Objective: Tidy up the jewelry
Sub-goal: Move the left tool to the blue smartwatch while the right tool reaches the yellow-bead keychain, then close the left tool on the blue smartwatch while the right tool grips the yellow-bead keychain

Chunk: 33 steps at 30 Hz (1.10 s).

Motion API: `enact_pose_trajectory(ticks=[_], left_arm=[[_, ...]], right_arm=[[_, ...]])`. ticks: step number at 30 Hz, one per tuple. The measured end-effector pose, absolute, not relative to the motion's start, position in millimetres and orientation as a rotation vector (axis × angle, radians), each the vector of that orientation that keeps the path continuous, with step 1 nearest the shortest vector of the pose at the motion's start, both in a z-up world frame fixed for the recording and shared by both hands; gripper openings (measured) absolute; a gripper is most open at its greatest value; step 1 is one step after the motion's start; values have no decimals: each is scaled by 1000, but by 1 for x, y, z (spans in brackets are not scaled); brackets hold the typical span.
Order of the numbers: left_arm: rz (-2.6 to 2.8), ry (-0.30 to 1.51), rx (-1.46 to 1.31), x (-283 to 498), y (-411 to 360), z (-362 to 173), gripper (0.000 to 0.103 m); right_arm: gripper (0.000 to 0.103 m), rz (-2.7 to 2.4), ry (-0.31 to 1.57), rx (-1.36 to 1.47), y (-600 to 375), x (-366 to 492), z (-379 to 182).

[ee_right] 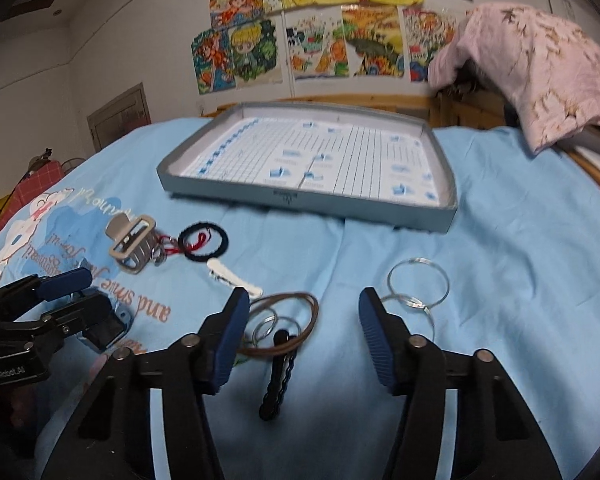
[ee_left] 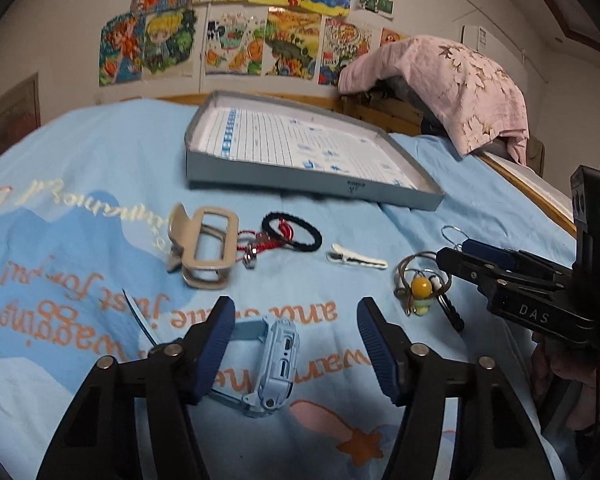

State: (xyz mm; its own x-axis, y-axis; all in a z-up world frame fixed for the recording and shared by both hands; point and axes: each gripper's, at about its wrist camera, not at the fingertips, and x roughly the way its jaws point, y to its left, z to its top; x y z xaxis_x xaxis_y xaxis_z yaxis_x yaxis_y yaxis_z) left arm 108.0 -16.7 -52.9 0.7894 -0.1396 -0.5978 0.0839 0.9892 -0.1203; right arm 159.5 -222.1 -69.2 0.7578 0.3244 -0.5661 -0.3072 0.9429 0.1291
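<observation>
Left wrist view: the left gripper (ee_left: 296,330) stands with jaws spread wide, empty, straddling a pale blue watch (ee_left: 274,364) that lies on the blue bedsheet (ee_left: 100,152) between the fingers without touching them. At 12 o'clock, farther off, sits a shallow grey box lid (ee_left: 300,184) lined with gridded paper. Between lid and gripper, from 10 to 2 o'clock, lie a beige claw clip (ee_left: 206,248), a red cord with a bell (ee_left: 260,250), a black hair tie (ee_left: 292,232), a white hair clip (ee_left: 356,260) and a brown ring cluster with a yellow bead (ee_left: 420,288). The right gripper (ee_left: 452,254) enters at 3 o'clock, its tips beside that cluster; its jaw state cannot be told here. Right wrist view: the right gripper (ee_right: 304,328) is likewise spread wide and holds nothing; between its fingers lie a brown hoop (ee_right: 296,320) and a black barrette (ee_right: 276,376). Silver rings (ee_right: 418,282) lie at 1 o'clock, the lid (ee_right: 308,200) at 12 o'clock, the left gripper (ee_right: 70,292) at 9 o'clock.
</observation>
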Motion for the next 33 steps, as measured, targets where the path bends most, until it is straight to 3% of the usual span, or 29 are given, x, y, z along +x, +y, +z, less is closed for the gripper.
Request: enact_pose_trajectory(ticks=[4, 8, 12, 14, 16, 33], left_arm=[[-133, 691, -99, 111, -17, -59, 47], [-148, 737, -110, 116, -18, -65, 39], [-142, 746, -120, 116, -16, -66, 30], [-139, 750, -120, 116, -16, -66, 20], [-140, 750, -120, 116, -15, -64, 20], [-256, 685, -263, 135, -9, -29, 17]], right_arm=[[35, 349, 671, 35, -220, 164, -77], [31, 357, 708, 50, -220, 169, -82], [18, 362, 724, 50, -217, 171, -84], [11, 363, 727, 47, -216, 172, -85], [3, 362, 724, 46, -216, 171, -84], [2, 421, 539, 67, -218, 158, -37]])
